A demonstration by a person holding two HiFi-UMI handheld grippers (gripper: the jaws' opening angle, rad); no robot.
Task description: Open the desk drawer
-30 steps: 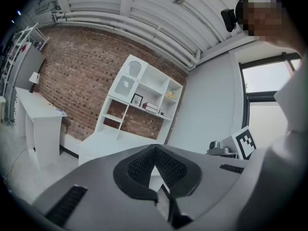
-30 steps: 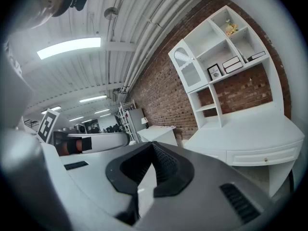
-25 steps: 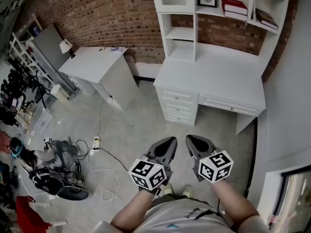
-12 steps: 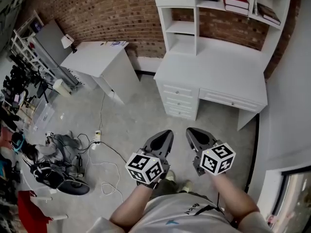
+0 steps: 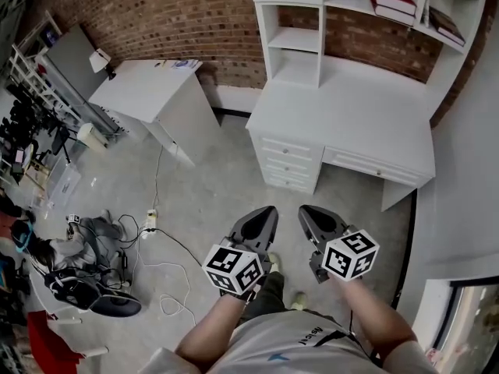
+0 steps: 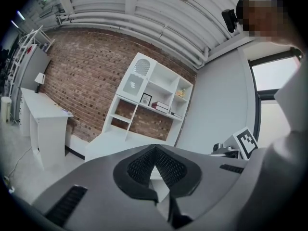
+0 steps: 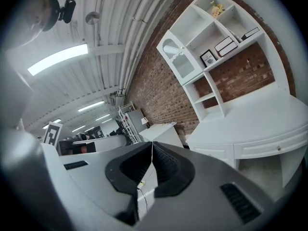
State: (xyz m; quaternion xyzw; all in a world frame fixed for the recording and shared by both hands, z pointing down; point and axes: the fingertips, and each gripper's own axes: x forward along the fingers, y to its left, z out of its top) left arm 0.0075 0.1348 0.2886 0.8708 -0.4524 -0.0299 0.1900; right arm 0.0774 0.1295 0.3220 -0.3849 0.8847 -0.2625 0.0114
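A white desk stands ahead against the brick wall, well beyond both grippers. Under its top sit a wide shallow drawer, closed, and a stack of three small drawers, also closed. My left gripper and right gripper hover side by side over the floor in front of the desk, both shut and empty. In the left gripper view the jaw tips of the left gripper meet, with the desk beyond. The right gripper looks the same in its own view, with the wide drawer at the right.
A hutch with shelves and books rises on the desk. A second white table stands at the left. Cables and a power strip lie on the floor, with bags at lower left. A grey wall runs along the right.
The desk has drawn slightly nearer and lower in the head view as the person steps towards it. Both grippers stay shut and keep their place side by side.
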